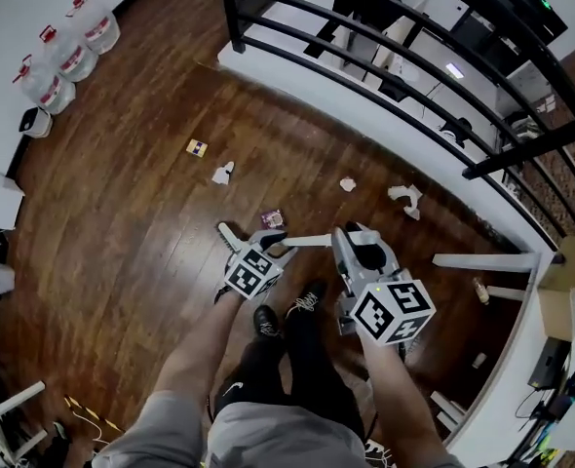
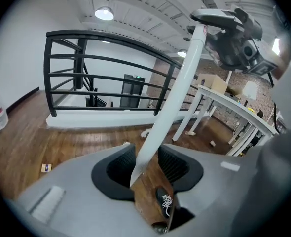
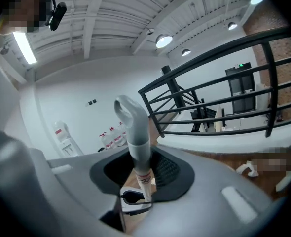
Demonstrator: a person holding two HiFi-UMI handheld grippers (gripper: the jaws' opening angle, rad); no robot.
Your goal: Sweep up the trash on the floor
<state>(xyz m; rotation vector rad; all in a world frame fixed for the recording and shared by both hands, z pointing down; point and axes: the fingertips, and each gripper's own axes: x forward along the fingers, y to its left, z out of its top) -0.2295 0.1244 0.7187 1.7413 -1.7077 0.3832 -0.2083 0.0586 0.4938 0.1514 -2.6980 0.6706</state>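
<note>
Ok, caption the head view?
Left claw open around, right claw gripping, a white pole over dark wooden floor strewn with crumpled paper scraps.

On the floor, a card lies farthest left, with a scrap just right of it. A wrapper lies nearest the shoes, and a wad and a tissue lie further right. Jugs stand far left by the wall. The railing runs behind the trash. A box sits on the worktop at right.
</note>
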